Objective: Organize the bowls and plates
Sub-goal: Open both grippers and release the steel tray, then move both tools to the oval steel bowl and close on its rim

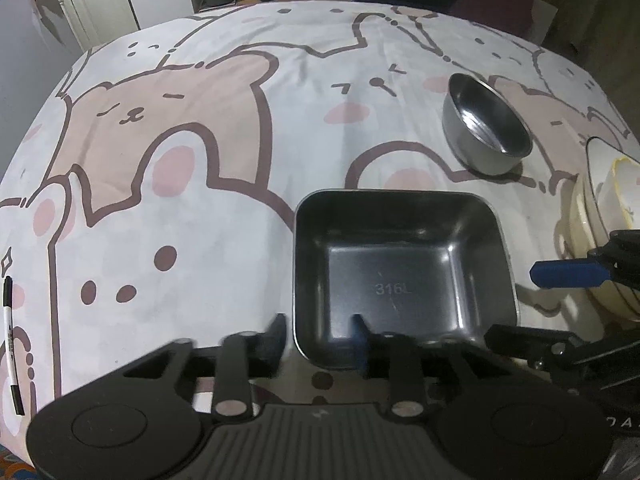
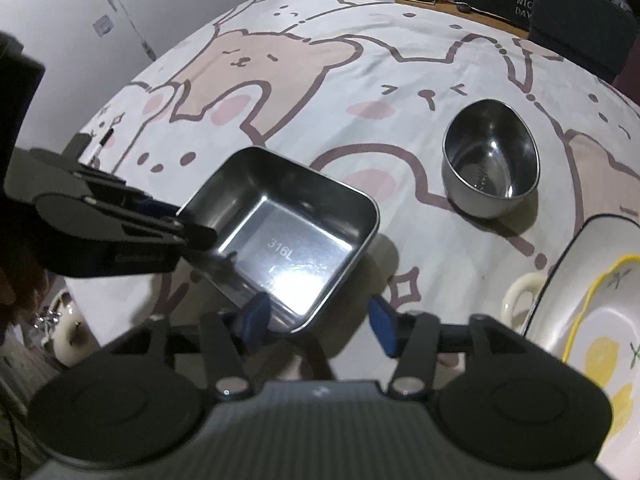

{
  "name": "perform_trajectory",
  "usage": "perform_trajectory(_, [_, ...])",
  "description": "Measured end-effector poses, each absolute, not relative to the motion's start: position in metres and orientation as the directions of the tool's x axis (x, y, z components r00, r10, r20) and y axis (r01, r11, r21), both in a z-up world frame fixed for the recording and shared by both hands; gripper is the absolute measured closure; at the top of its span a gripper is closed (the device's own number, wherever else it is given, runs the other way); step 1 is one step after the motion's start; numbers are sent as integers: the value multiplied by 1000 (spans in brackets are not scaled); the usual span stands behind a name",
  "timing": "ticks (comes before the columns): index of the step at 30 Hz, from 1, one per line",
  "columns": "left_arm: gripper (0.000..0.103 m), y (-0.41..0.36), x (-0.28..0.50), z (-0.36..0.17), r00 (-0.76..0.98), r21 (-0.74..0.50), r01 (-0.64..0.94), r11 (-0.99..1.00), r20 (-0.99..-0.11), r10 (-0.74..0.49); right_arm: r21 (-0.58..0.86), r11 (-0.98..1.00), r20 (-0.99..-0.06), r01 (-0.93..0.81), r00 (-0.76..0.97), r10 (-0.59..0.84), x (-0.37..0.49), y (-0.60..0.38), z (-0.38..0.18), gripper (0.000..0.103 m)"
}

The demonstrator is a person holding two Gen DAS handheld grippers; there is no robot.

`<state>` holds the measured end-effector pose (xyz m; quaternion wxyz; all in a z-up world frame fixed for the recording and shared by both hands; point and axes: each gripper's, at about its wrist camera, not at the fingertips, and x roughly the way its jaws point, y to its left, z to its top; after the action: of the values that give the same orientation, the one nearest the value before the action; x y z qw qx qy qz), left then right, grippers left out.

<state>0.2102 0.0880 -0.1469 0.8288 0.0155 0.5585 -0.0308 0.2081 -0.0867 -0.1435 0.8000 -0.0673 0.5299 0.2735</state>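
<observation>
A square steel tray (image 1: 400,272) (image 2: 288,232) stamped 316L lies flat on the bear-print cloth. My left gripper (image 1: 317,340) (image 2: 182,222) is open astride the tray's near-left corner, one finger outside the rim and one inside, with neither pad pressing on it. My right gripper (image 2: 319,322) (image 1: 544,304) is open wider, with another corner of the tray between its blue pads (image 2: 256,316). A round steel bowl (image 1: 486,128) (image 2: 490,168) stands upright beyond the tray. Stacked ceramic plates with a yellow-rimmed bowl (image 1: 616,196) (image 2: 600,312) sit at the right.
A pen (image 1: 10,340) lies near the cloth's left edge. A cream mug handle (image 2: 520,296) pokes out beside the plate stack (image 2: 560,272). The cloth (image 1: 200,120) stretches bare to the left and far side, with cabinets and a bin beyond the table.
</observation>
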Motion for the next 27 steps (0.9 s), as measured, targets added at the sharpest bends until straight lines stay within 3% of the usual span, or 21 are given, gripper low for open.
perform_trajectory(3, [49,87,207,-143,384,-22,74,997,-922,-49,190,845,-880,-500,296,372,206,-90,-141,29])
perform_trajectory(7, [22,90,203,-137,403,-40,69,997,-913,-65,204,846,-871,-493,304,387,203,-96,-137,21])
perform_trajectory(11, [3,97,199,-123,448,-84,44,996,-889,-94,191,841,-856,-507,333,396,197,-102,-128,15])
perform_trajectory(12, [2,98,197,-120,460,-90,38,995,-883,-97,191,838,-852,-511,339,400,195,-104,-125,8])
perform_trajectory(16, [0,103,191,-103,522,-122,23,992,-845,-116,186,823,-821,-537,374,430,185,-111,-110,1])
perform_trajectory(27, [0,102,198,-57,683,-219,-42,975,-719,-132,177,843,-667,-508,568,482,176,-162,-47,0])
